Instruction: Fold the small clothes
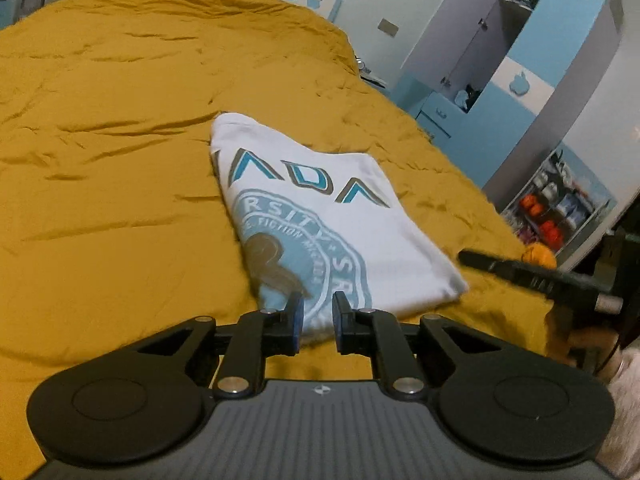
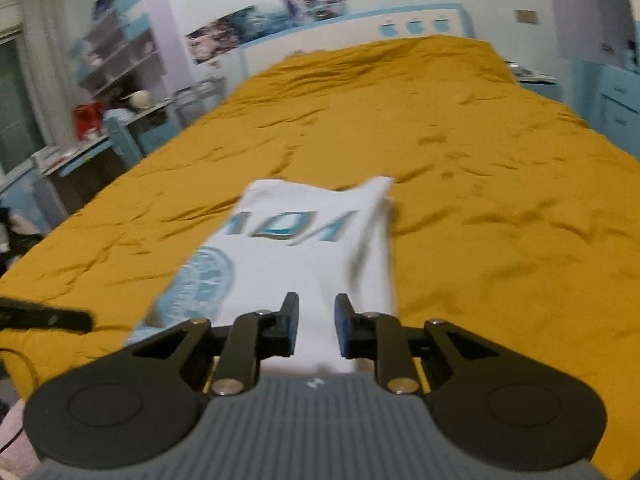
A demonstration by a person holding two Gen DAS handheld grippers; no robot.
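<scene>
A white T-shirt [image 1: 320,208] with blue lettering and a round blue emblem lies folded into a narrow rectangle on the mustard bedspread [image 1: 100,140]. My left gripper [image 1: 318,308] is open and empty, just above the shirt's near edge. The right gripper's finger [image 1: 516,272] shows beyond the shirt's right corner in the left wrist view. In the right wrist view the shirt [image 2: 304,248] is blurred, with its right side edge raised in a fold. My right gripper [image 2: 317,312] is open over the shirt's near end. The left gripper's finger [image 2: 48,318] shows at the left.
The bed [image 2: 460,140] reaches back to a white and blue headboard [image 2: 412,26]. A blue and white wardrobe [image 1: 520,80] and a wire rack with toys [image 1: 560,208] stand to the right. A desk and shelves [image 2: 116,92] stand to the left.
</scene>
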